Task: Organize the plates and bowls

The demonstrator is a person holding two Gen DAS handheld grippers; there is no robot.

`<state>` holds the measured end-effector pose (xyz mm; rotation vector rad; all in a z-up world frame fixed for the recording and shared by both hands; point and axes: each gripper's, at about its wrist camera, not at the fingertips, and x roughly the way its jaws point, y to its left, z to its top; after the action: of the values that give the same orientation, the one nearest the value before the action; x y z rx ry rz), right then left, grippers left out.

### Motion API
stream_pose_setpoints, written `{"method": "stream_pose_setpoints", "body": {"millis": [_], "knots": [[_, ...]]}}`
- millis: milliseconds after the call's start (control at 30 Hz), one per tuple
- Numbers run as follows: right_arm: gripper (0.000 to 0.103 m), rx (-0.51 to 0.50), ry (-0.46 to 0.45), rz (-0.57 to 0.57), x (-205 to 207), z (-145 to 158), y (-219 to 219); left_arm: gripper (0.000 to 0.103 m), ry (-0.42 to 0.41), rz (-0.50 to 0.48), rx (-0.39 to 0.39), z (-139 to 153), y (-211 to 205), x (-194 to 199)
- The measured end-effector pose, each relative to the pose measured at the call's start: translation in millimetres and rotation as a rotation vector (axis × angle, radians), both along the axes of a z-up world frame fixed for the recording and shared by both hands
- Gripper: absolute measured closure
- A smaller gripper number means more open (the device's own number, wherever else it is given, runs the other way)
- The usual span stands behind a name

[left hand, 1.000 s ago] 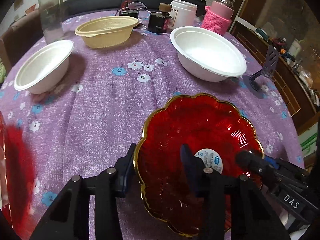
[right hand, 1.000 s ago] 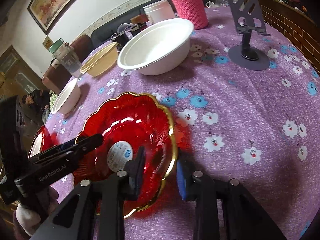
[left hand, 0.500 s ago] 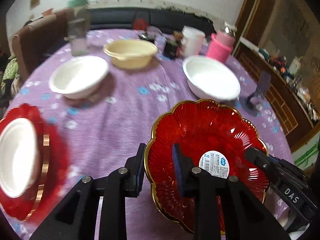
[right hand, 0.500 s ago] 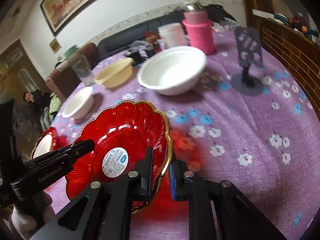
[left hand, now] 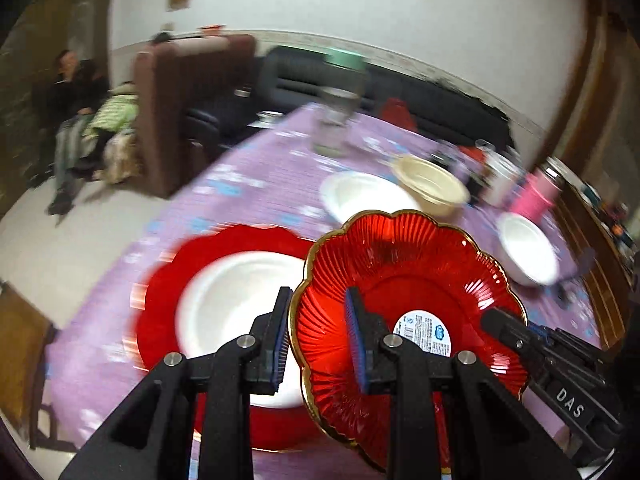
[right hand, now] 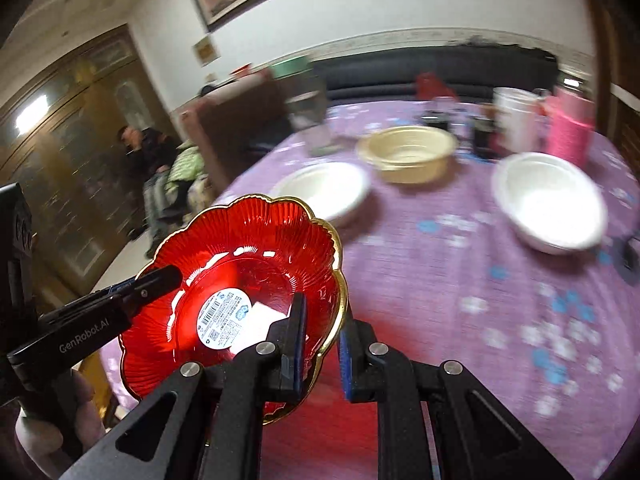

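Observation:
A red glass bowl with a gold scalloped rim (left hand: 404, 280) (right hand: 248, 256) hangs in the air, held by both grippers. My left gripper (left hand: 318, 338) is shut on its near-left rim. My right gripper (right hand: 320, 344) is shut on its opposite rim. Below and to the left lies a second red plate (left hand: 160, 300) with a white dish (left hand: 236, 300) in it, blurred by motion. A small white bowl (left hand: 360, 196) (right hand: 324, 188), a yellow bowl (left hand: 430, 184) (right hand: 408, 152) and a large white bowl (left hand: 528, 252) (right hand: 550, 196) stand on the table.
The round table has a purple flowered cloth (right hand: 460, 280). At its far side stand a green-lidded jar (left hand: 338, 108), a white tub (right hand: 514, 120) and a pink-sleeved flask (right hand: 568, 128). A brown chair (left hand: 184, 108) stands at the table's left; a person sits beyond.
Both grippers have lifted the red bowl off the cloth and carried it left. The red plate with the white dish has come into view under it.

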<state>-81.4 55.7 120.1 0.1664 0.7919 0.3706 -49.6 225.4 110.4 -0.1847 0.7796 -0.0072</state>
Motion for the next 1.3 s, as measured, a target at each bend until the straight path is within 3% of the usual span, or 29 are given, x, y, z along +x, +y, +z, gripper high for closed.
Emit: {"method": "stream_pose_setpoints", "body": {"millis": [267, 500, 633, 867, 933, 1000, 1300], "knots": [[0.087, -0.041, 0.035, 0.086, 35, -21, 79, 0.078, 0.057, 0.139, 0.034, -24, 63, 15], [0.086, -0.071, 0.091, 0.079, 54, -46, 88, 0.078, 0.118, 0.146, 0.015, -49, 73, 23], [0.086, -0.07, 0.093, 0.081, 56, -48, 89, 0.077, 0.111, 0.146, 0.011, -51, 73, 24], [0.084, -0.059, 0.087, 0.08, 54, -50, 91, 0.047, 0.088, 0.133, -0.044, -43, 75, 21], [0.078, -0.047, 0.088, 0.075, 55, -51, 90, 0.042, 0.072, 0.138, -0.053, -39, 76, 18], [0.057, -0.031, 0.083, 0.065, 55, -52, 88, 0.041, 0.061, 0.133, -0.075, -34, 78, 14], [0.051, -0.004, 0.02, 0.045, 41, -37, 77, 0.037, -0.01, 0.174, -0.14, -14, 88, -19]]}}
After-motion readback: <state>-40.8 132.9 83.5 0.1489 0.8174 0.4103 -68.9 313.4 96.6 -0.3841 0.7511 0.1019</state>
